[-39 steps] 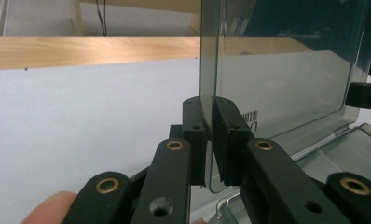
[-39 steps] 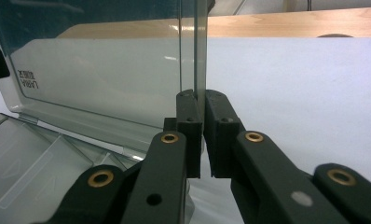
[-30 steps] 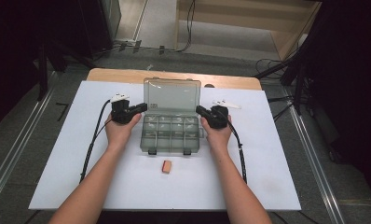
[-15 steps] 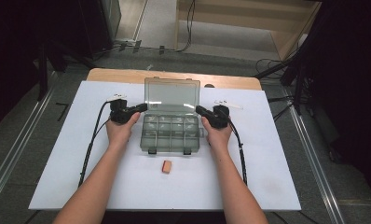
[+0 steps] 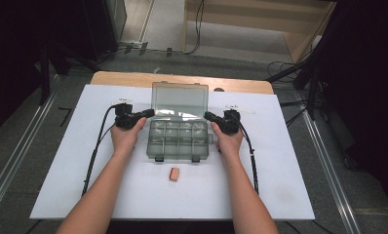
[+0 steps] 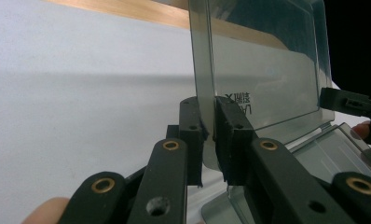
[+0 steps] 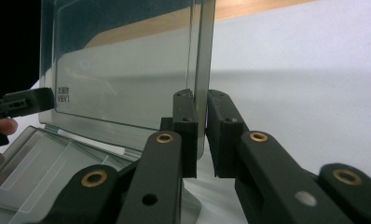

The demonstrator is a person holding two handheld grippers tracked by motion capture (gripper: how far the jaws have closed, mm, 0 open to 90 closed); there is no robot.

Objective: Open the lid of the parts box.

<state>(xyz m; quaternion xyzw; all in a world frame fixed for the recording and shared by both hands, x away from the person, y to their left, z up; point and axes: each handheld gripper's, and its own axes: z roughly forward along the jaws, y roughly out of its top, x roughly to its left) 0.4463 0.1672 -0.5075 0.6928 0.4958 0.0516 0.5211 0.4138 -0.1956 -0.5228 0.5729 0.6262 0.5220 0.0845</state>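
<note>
Inspection of the work in hand: I am handling the lid (image 5: 179, 101) of a clear compartment box (image 5: 178, 140) that sits at the middle of the white table (image 5: 60, 165), a little toward the far edge. The lid stands roughly upright on its hinge at the far side of the tray.

My left claw (image 6: 209, 140) has its jaws closed narrow on the lid's left side edge; the left gripper view shows the clear panel running between the two black pads (image 6: 191, 135), touching both. My right claw (image 7: 201, 135) is placed likewise on the lid's right side edge, jaws drawn in close on the panel. There a thin gap shows on one side, so I judge it gripping, though less certainly than the left. In the high view both claws (image 5: 149, 113) (image 5: 207, 116) sit level with the hinge line, one at each side of the box.

The compartments that I can see appear empty. A small orange-brown block (image 5: 174, 174) lies on the table just in front of the box, apart from it and untouched.

Judgement on the step: the lid is mid-swing under a two-sided hold, and I cannot tell from this position alone whether it is being opened or closed. Since the block lies outside, I take opening as more likely.

The next move calls for both claws to travel together along the hinge arc, at even pace, so the panel does not twist. Release should come only once the lid rests stably.
</note>
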